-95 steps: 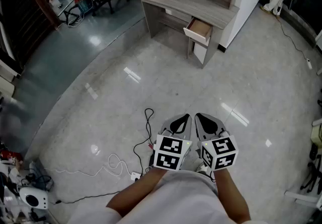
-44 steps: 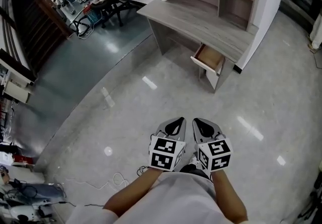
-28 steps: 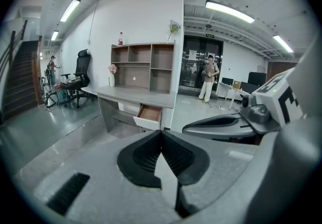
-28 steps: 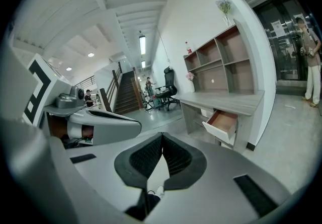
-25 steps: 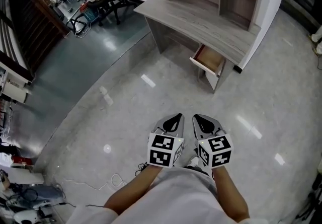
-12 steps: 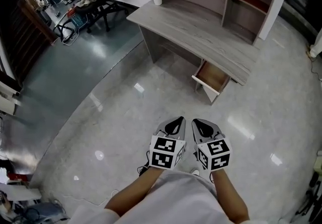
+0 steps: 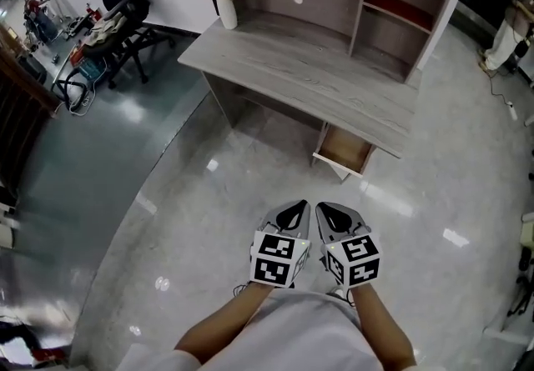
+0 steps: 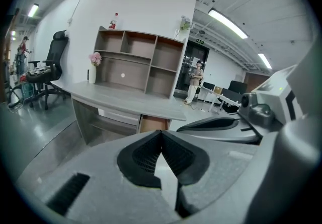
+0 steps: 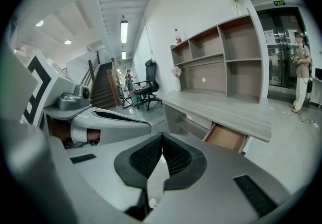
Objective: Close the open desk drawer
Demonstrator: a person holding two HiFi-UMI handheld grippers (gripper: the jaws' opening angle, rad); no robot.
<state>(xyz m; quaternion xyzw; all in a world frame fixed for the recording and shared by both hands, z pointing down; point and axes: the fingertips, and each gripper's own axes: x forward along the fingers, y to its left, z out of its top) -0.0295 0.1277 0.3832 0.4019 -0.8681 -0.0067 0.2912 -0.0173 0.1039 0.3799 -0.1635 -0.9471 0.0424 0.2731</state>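
Head view: the left gripper (image 7: pixel 294 209) and right gripper (image 7: pixel 329 211), grey two-jaw tools with marker cubes, are held side by side above the glossy floor (image 7: pixel 192 219). The open wooden desk drawer (image 7: pixel 344 151) projects from under the right end of the grey wood-grain desk (image 7: pixel 309 86), well apart from both grippers.

Left gripper view: the jaws are clenched together with nothing between them. The drawer appears directly beyond them.

Right gripper view: the jaws are clenched and empty. The drawer lies ahead, to the right.
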